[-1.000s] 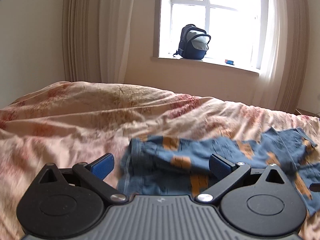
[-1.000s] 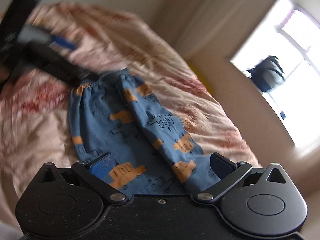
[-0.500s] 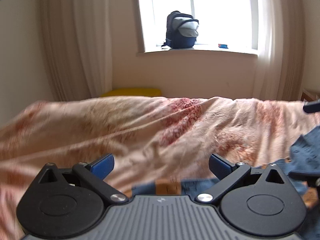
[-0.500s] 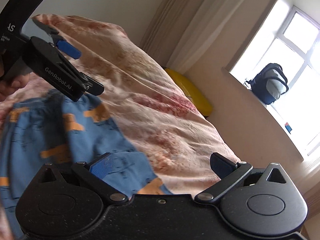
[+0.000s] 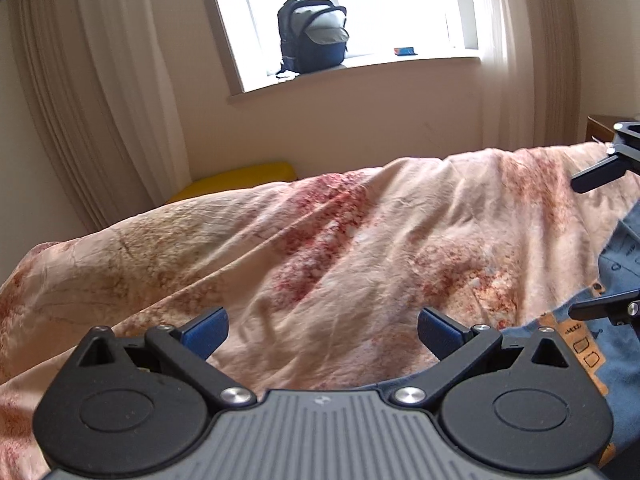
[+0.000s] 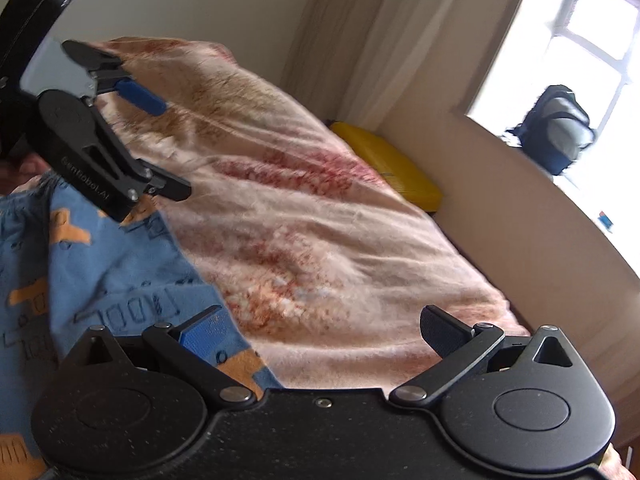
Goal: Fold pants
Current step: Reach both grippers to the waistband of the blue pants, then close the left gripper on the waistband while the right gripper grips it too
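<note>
The pants (image 6: 100,280) lie on the bed's duvet (image 5: 320,248), at the right edge of the left wrist view and the left side of the right wrist view. The left tool (image 6: 160,148) hangs over the pants' far end; the right tool (image 6: 320,330) is over their near edge. Behind the bed, a cushion (image 5: 240,178) lies by the wall, a backpack (image 5: 312,34) on the windowsill (image 5: 400,62) above, and curtains (image 5: 100,80) to the left.
</note>
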Available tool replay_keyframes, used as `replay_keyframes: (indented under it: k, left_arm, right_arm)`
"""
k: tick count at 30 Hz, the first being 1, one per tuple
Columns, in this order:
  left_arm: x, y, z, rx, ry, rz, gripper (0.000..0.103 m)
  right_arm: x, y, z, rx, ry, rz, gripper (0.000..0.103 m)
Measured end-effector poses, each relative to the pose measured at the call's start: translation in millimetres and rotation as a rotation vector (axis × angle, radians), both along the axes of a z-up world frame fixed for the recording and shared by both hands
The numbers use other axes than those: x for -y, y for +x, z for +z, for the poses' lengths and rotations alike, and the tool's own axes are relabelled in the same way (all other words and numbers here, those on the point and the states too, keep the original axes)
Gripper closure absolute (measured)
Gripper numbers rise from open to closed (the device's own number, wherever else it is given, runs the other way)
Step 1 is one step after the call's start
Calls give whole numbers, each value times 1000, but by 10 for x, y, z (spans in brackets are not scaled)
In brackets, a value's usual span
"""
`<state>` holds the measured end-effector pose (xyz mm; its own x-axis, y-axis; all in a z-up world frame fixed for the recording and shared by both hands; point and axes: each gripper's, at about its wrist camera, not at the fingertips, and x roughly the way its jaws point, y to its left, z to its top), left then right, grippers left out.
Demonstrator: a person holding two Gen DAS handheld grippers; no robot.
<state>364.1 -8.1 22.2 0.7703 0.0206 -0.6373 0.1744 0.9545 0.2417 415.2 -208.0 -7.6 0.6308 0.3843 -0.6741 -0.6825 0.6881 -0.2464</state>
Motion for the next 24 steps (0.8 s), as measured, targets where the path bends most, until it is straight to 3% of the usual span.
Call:
replay_keyframes:
  k: [4,13,19,24]
  left_arm:
    - [57,6,-21,0,37,-30,0]
    - [17,37,-114,-46,62,-64,0]
    - [-320,45,-180,-134,91,-259,0]
    - [-564,129,-217,-178,88,-322,0]
  right_arm:
    - [98,66,-75,-58,10,43,0]
    - [312,194,-178,-140,47,-9,0]
    - [336,220,-305,-229,33,27,1]
    - [453,193,-315,-241,107,40,8]
